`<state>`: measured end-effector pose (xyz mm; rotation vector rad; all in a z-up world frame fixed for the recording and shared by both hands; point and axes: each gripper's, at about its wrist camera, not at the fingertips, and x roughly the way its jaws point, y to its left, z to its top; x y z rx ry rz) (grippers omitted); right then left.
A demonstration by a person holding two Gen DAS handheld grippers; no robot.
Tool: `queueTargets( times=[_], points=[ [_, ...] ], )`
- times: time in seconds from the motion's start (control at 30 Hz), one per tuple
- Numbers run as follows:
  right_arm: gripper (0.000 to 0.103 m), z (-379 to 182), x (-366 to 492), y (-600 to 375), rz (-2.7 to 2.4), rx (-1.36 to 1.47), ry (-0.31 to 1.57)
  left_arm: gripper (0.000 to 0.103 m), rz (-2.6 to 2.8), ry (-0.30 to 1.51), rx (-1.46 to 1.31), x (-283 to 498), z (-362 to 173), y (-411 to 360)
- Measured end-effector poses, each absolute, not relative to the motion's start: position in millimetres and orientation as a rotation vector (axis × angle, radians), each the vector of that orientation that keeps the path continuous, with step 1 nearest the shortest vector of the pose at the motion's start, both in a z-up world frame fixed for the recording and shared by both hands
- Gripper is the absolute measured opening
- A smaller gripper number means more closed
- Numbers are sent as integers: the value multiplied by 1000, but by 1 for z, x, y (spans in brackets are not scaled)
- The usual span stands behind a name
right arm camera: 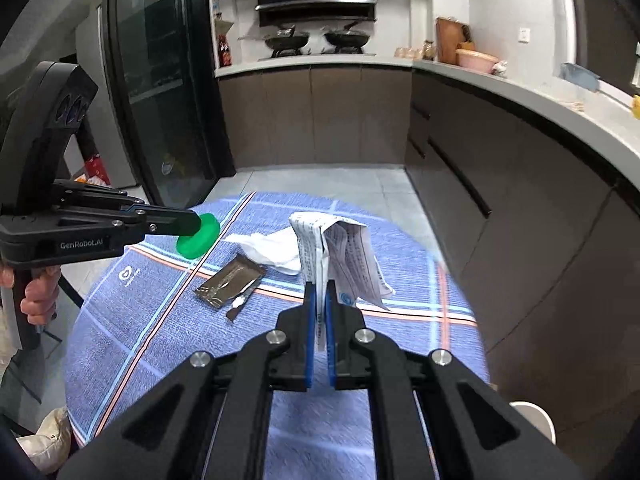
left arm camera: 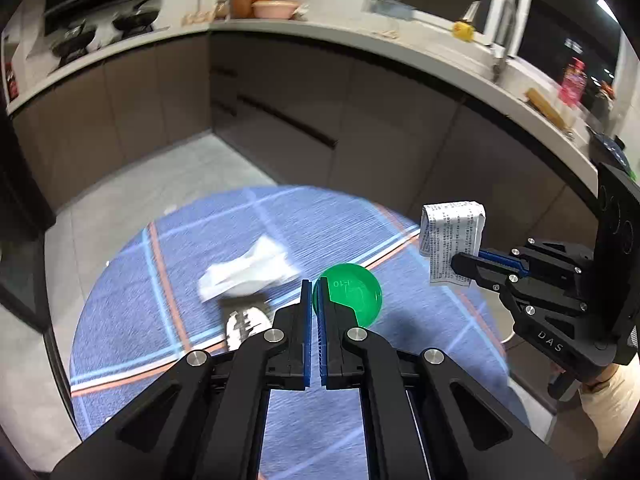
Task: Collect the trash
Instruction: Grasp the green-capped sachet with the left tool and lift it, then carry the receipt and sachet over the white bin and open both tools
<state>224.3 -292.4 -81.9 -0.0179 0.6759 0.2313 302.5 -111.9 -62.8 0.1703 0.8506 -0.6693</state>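
Trash on the round blue cloth [right arm camera: 168,344]: a crumpled white tissue [right arm camera: 272,250] and a dark foil sachet [right arm camera: 230,282] lie on it, the sachet just beside the tissue on the side nearer my left gripper.
Green lid [left arm camera: 352,294]: raised above the cloth, its rim pinched between the pads of my left gripper [left arm camera: 315,292]; most of the disc sticks out past the fingertips.
Printed leaflet [right arm camera: 340,256]: folded, above the cloth, clamped by its lower edge in my right gripper [right arm camera: 320,292]; the rest stands up past the tips and droops open.
Left gripper: closed tight on the lid.
Right gripper: closed tight on the leaflet.
My hand [right arm camera: 38,292]: wrapped round the left gripper's handle, off the cloth's edge.
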Motion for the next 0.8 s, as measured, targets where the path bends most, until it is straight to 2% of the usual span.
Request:
queueTargets(
  times=[0.37, 0.8],
  points=[
    [6, -55, 146, -376, 57, 23, 607, 2, -827, 768, 212, 249, -26, -202],
    [6, -94, 63, -472, -148, 131, 642, 2, -1031, 808, 279, 192, -49, -322]
  ],
)
